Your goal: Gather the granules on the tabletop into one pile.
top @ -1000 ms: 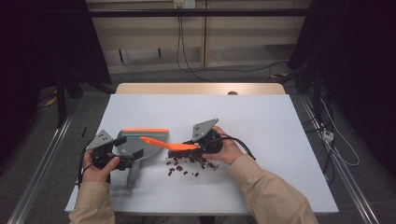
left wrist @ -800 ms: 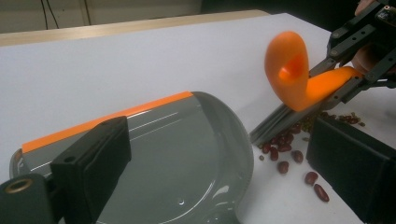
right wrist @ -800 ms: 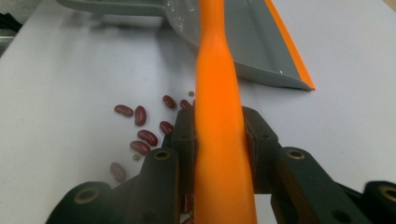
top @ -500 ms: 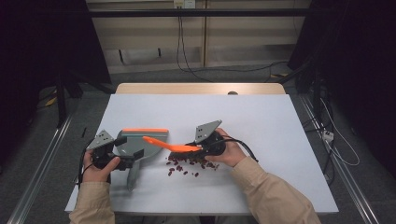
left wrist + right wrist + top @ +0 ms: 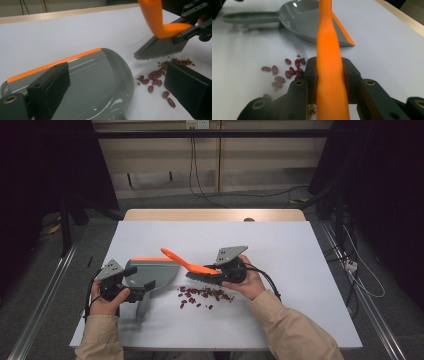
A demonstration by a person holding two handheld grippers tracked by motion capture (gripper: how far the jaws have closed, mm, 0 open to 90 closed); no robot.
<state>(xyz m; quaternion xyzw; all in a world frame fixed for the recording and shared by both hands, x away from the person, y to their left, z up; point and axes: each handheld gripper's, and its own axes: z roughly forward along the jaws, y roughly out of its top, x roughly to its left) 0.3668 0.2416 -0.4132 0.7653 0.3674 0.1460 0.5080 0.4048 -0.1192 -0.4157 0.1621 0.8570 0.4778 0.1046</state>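
The bench point(image 5: 300, 285) carries a white sheet. The grey dustpan point(image 5: 150, 272) lies at 9 o'clock from the beans, orange lip toward 12 o'clock, pan interior bare. The left tongs point(image 5: 131, 281) sit at its handle end; jaw state cannot be determined. The right tongs point(image 5: 212, 270) are clamped on the orange brush point(image 5: 329, 62), bristles raised just above the bench. The red beans point(image 5: 202, 295) lie scattered at 6 o'clock from the brush, between both hands. Assessment: no beans collected; sweeping into the dustpan remains.
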